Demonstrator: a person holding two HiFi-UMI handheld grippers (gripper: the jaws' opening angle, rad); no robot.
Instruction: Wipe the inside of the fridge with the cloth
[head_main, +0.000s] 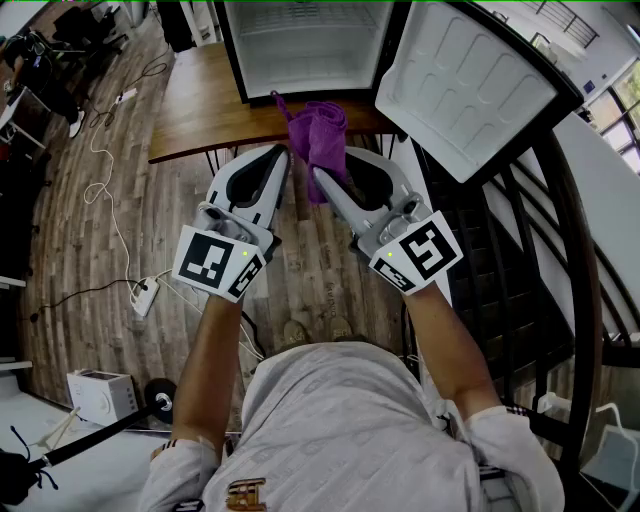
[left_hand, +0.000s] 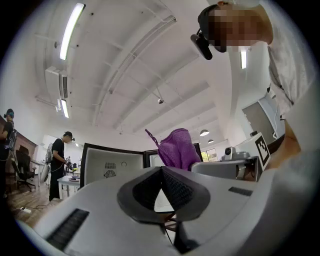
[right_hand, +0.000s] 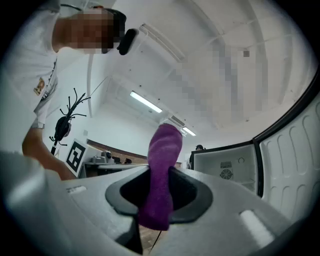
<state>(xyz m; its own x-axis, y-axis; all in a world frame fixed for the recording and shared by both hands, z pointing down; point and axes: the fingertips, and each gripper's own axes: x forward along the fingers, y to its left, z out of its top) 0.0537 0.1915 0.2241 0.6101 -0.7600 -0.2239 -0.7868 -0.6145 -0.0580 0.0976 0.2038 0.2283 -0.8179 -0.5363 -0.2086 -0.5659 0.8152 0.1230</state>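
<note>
Snugly, right tongs (right_hand: 159, 196) pinch fuzzy purple cloth (right_hand: 163, 150).

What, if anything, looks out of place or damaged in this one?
Nothing stands out. The fridge stands on the table with its door swung wide, and no spill or damage is visible. The right tongs are shut on the purple cloth, bunched in front of the fridge. The left tongs are shut and empty.

Left gripper (head_main: 281, 154): centre frame, jaws together, nothing between.
Right gripper (head_main: 320, 173): just beside it, jaws clamping cloth (head_main: 322, 135).
Forearms (head_main: 215, 345): both extended up-frame.
</note>
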